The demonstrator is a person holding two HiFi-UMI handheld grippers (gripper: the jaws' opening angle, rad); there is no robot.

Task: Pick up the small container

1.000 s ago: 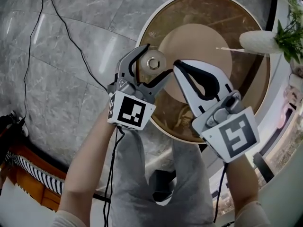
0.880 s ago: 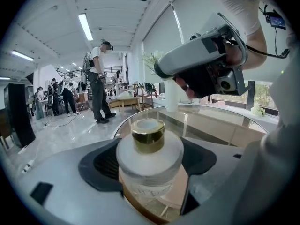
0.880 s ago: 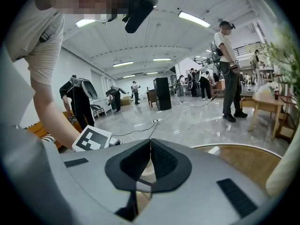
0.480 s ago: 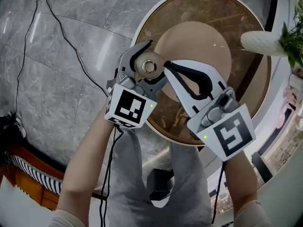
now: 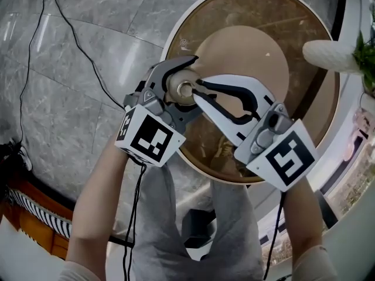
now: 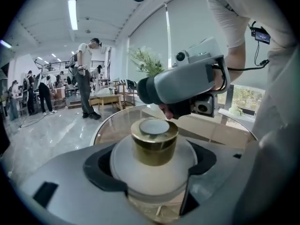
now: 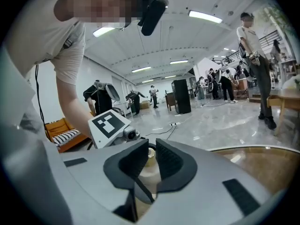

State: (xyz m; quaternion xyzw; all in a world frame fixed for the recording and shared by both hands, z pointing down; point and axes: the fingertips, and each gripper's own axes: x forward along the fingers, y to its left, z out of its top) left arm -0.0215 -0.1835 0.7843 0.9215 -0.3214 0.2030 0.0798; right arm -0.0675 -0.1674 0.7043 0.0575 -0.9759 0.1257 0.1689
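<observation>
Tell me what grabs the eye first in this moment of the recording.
The small container, white with a gold cap, sits clamped in the left gripper, held over the round table. The right gripper, its jaws all but together, points its tips at that cap from the opposite side.

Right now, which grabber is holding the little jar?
The left gripper: its jaws hug the small container, white with a gold cap. The right gripper is pinched shut on nothing, its tips near that cap.
</observation>
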